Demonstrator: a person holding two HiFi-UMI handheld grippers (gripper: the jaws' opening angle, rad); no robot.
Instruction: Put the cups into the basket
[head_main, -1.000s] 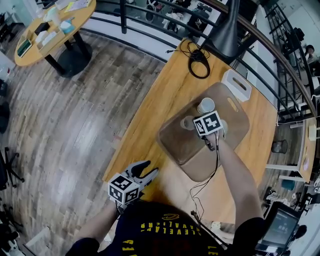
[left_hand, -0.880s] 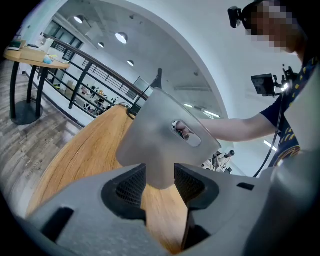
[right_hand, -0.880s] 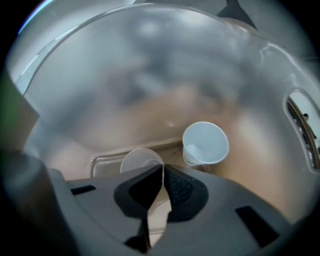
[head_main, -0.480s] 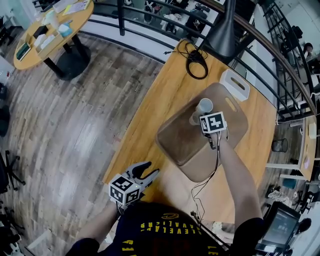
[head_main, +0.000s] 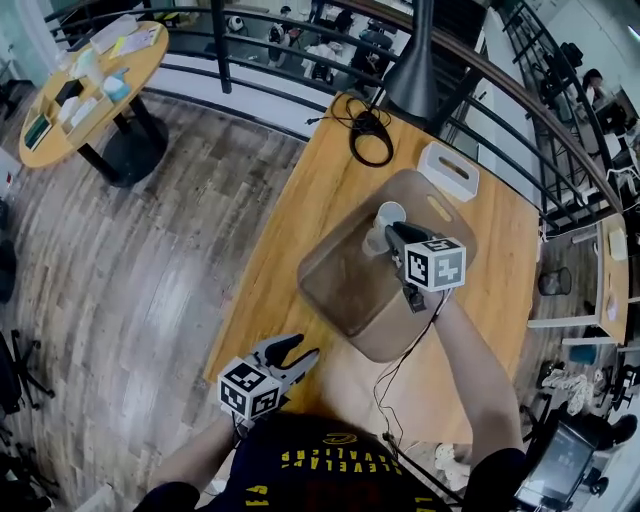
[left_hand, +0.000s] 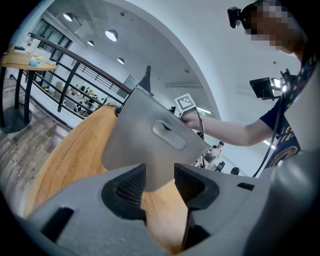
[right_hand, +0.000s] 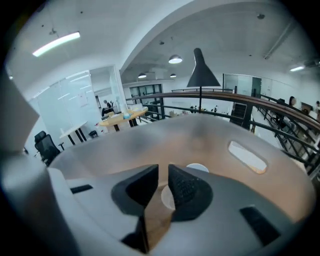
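The basket (head_main: 345, 290), a shallow brown tub with a slot handle cut in its far wall, sits on the wooden table (head_main: 320, 200). A white cup (head_main: 389, 213) stands upright inside it, close to the far wall. The right gripper (head_main: 392, 233) hangs over the basket's interior just on the near side of that cup. Its jaws have just been closing, and in the right gripper view they stand a narrow gap apart with nothing pinched between the pads. In that view the cup's rim (right_hand: 199, 167) shows just past the jaw tips. A second pale round shape (right_hand: 166, 197) shows through the gap on the basket floor, and whether it is another cup cannot be told. The left gripper (head_main: 300, 350) is held off the basket's near left corner, apart from it. Its jaws are spread and hold nothing, and the basket's outer wall (left_hand: 145, 145) fills the view beyond them. Each gripper's marker cube carries black-and-white square patterns rather than letters. The person's dark shirt bears yellow lettering that appears upside down and is too small to read. Beyond the basket's far end lie a small white box (head_main: 447, 170) with a slot handle and a coiled black cable (head_main: 368, 130).
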